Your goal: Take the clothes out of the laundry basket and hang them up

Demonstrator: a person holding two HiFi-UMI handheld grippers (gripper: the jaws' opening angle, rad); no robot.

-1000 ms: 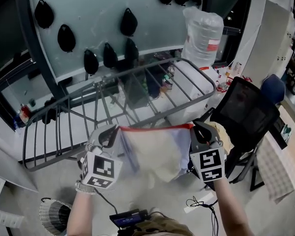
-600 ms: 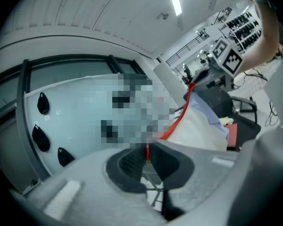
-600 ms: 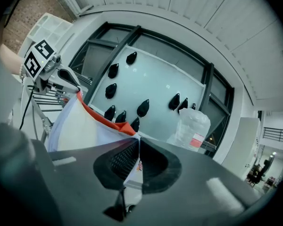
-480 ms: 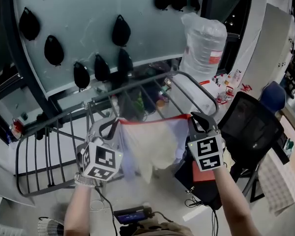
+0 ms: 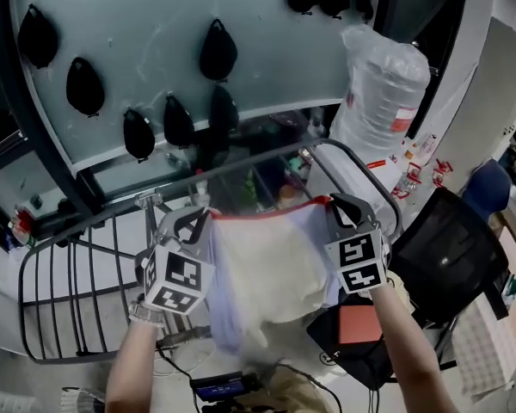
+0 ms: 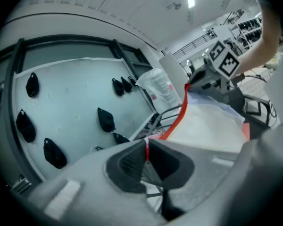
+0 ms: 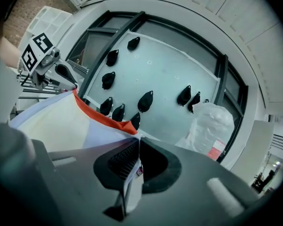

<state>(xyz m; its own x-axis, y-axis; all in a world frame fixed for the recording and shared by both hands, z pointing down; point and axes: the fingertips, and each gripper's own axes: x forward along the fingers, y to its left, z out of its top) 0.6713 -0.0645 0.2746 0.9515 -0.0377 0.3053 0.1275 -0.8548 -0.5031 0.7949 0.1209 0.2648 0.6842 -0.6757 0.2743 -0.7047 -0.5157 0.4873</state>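
My R gripper (image 7: pixel 138 142): jaws closed tight on a corner of the garment (image 7: pixel 61 121), cream w/ pale lilac. Small tag (image 7: pixel 138 170) hangs at the grip. The red-orange hem (image 7: pixel 100 115) runs taut up-left to the L gripper (image 7: pixel 70 81). Behind: pale board (image 7: pixel 165 69) w/ black teardrop pods (image 7: pixel 145 100) on it. Clear plastic-wrapped bundle (image 7: pixel 210 126) at right.

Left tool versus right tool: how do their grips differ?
The left tool pinches only the garment's red trim; the right tool clamps a corner with pale fabric hanging below its jaws. In the head view the left tool sits lower than the right tool. Both are shut on the garment, stretching that trim.
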